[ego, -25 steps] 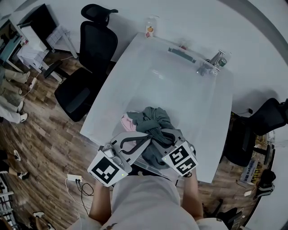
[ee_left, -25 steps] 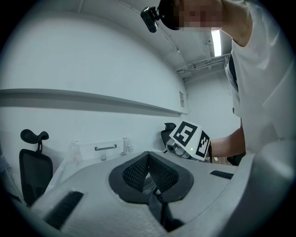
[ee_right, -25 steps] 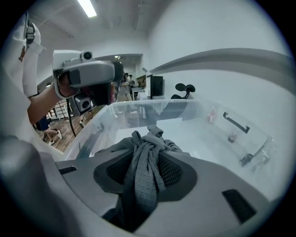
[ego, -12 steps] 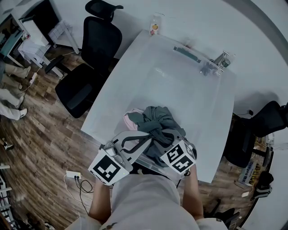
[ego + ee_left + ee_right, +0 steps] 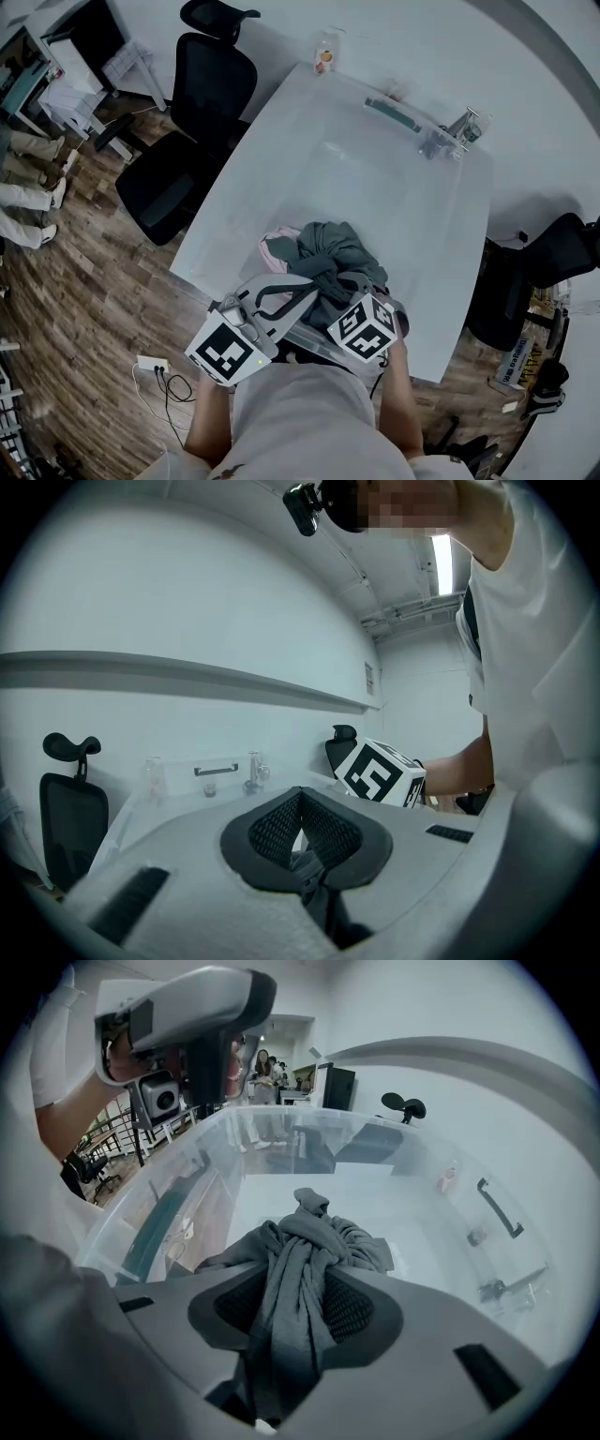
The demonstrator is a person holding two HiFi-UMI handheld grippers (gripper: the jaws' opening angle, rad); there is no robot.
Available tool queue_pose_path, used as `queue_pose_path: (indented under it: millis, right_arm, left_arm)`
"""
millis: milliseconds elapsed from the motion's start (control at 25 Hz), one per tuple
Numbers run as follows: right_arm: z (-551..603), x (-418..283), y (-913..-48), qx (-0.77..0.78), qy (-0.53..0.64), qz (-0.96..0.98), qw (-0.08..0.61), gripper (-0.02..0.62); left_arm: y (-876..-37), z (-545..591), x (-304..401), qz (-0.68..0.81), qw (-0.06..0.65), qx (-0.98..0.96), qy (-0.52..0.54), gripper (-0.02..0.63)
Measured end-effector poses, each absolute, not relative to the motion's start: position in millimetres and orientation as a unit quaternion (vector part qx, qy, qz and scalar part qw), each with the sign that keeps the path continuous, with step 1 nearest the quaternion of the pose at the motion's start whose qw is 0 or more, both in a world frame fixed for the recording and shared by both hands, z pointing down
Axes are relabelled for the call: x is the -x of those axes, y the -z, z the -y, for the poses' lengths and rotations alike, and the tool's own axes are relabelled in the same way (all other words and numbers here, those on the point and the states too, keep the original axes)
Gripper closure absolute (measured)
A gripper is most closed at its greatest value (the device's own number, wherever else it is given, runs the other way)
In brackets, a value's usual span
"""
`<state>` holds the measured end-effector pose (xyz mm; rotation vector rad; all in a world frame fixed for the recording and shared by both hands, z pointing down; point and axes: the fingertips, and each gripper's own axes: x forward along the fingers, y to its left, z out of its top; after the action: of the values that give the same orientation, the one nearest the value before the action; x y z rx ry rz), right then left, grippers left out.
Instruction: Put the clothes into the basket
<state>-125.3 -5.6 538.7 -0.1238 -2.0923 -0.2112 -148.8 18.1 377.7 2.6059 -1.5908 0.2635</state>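
The right gripper (image 5: 298, 1290) has its jaws pinched narrow on a grey garment (image 5: 314, 1237). The garment bunches just ahead of them within the clear basket (image 5: 187, 1180), probably ready for release. The left gripper (image 5: 300, 829) waits alongside, jaws together and empty.

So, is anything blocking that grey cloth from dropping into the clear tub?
Nothing visible does. The right claw grips the grey garment right above the clear basket's bare floor; a pink garment lies off to its side.
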Motion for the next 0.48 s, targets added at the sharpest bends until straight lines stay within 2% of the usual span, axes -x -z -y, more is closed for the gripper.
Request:
queue_pose_path:
  millis: [480]
  right_arm:
    - [5,118,-557,0.048,0.107,0.831,0.544,0.405]
  left_arm:
    - [-374,-17,149,0.525,0.056,-0.846,-0.071,0.601]
